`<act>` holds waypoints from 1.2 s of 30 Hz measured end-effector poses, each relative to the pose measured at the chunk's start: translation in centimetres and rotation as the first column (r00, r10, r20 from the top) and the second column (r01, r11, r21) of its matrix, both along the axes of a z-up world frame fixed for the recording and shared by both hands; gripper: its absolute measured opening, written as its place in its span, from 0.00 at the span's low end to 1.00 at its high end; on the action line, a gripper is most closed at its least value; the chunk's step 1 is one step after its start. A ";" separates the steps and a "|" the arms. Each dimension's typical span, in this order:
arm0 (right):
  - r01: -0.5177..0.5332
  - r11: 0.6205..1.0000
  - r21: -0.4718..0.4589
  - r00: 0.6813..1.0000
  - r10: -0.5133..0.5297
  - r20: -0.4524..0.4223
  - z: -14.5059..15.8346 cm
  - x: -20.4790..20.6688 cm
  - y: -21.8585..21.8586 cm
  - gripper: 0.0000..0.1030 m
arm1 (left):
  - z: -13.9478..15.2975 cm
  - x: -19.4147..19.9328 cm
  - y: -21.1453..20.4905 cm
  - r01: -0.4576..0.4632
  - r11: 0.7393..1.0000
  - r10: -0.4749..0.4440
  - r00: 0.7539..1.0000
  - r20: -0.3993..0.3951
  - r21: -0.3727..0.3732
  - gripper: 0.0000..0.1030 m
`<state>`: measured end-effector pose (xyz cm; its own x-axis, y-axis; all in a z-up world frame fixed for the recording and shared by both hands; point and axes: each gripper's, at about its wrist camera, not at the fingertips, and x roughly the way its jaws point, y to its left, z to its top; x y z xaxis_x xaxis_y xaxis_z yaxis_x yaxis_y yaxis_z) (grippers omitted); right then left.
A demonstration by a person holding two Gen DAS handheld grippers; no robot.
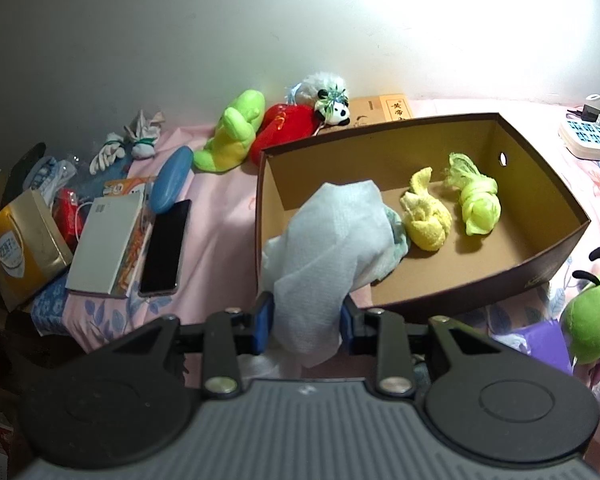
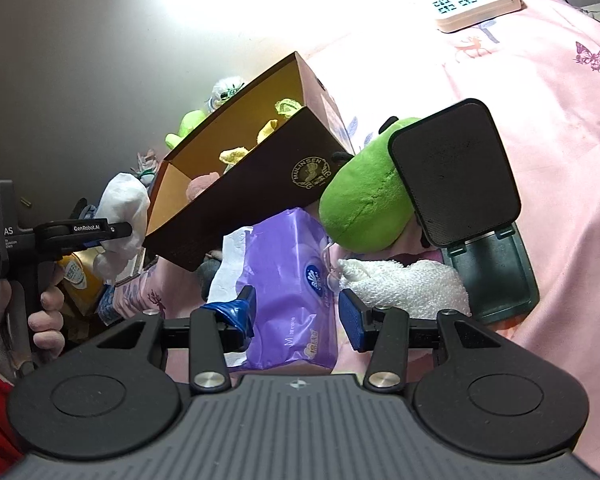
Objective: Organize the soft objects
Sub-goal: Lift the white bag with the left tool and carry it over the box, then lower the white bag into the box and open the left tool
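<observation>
Left wrist view: white cloth carried over the near-left corner of the open box.

The brown cardboard box (image 1: 540,268) sits on the pink bedspread (image 1: 220,208), open side up so soft items can be dropped in. It holds a rolled yellow cloth (image 1: 426,220) and a knotted lime-green cloth (image 1: 478,208), lying apart on the floor of the box. The left gripper (image 1: 307,320) is pinching the white cloth (image 1: 332,240), which drapes across the box wall, probably ready for release inside. The right gripper (image 2: 296,316) is spread and holds nothing, hovering over a purple tissue pack (image 2: 288,280) just beside a white towel (image 2: 412,284) and a green plush toy (image 2: 364,204) outside the box.
</observation>
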<state>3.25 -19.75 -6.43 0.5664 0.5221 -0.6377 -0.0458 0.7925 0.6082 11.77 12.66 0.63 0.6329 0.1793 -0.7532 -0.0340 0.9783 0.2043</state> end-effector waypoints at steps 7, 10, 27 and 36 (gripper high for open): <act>0.056 0.997 -0.055 0.998 -0.056 -0.006 -0.1 0.2 -1.9 0.30 | -0.7 3.2 -0.7 0.006 1.000 -0.006 1.000 0.006 0.006 0.35; 0.076 0.996 -0.048 0.997 -0.077 -0.021 -0.6 0.5 -2.5 0.30 | -1.5 4.3 -1.2 0.007 1.000 -0.007 1.000 -0.006 0.007 0.35; 0.081 0.996 0.026 0.995 -0.079 -0.064 -1.9 2.1 -4.2 0.30 | -5.6 9.9 -2.8 0.057 0.993 -0.049 0.996 0.075 -0.104 0.40; 0.096 0.995 0.032 0.991 -0.093 -0.091 -2.5 2.7 -3.7 0.30 | -8.1 11.3 -4.0 0.115 0.980 -0.117 0.993 -0.007 -0.165 0.43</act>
